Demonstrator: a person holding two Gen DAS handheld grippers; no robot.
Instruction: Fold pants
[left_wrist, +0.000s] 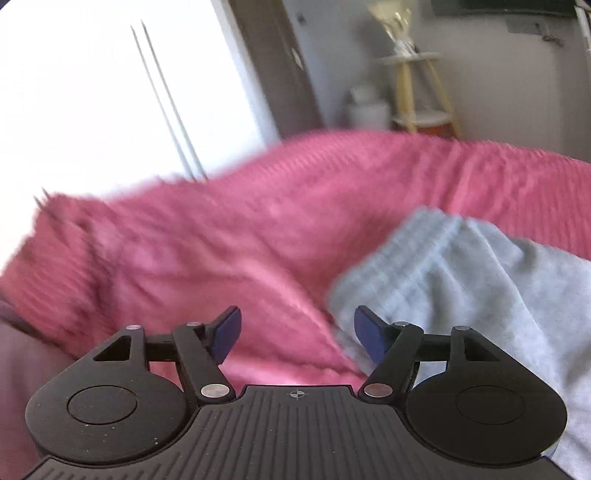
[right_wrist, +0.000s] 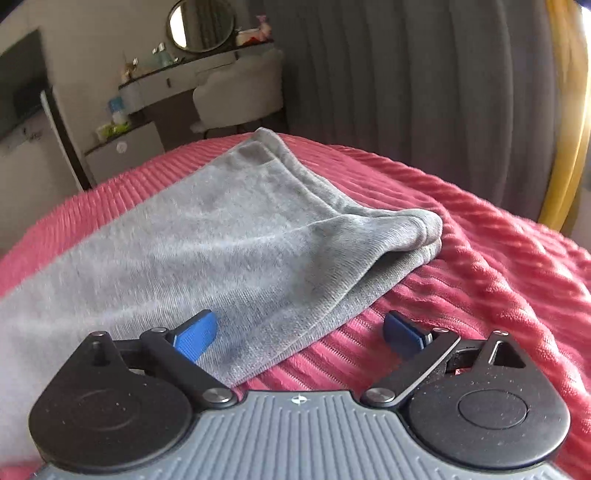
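**Grey pants lying on a pink bedspread, both tools spread apart above them**

Left wrist view, from left to right: a bright white window fills the upper left. Below it the pink ribbed bedspread (left_wrist: 229, 236) rises in a rumpled, blurred mound. At the bottom centre the left tool (left_wrist: 297, 334) has its two blue-padded fingers (left_wrist: 229, 332) spread wide, with nothing between them but bedspread. Just to the right, the grey pants (left_wrist: 461, 280) lie on the bed; the ribbed waistband end points up and left, and the right-hand finger sits at the edge of the fabric. Whether it touches the cloth is unclear. In the far background on the right stands a small stool (left_wrist: 417, 92) with pale wooden legs, against a wall.

Right wrist view, from left to right: a dressing table (right_wrist: 177, 77) with a round mirror (right_wrist: 201, 24) and a pale chair (right_wrist: 240, 96) stands in the distance at upper left. The pants run diagonally from the lower left to the upper centre, laid flat in doubled layers with a rounded fold at the right edge. The right tool (right_wrist: 299, 334) hovers low over them, fingers (right_wrist: 195, 334) spread wide; its left finger is over the grey cloth and its right finger is over bare bedspread. A grey curtain (right_wrist: 406, 74) hangs behind, with a yellow strip (right_wrist: 565, 110) at the far right.
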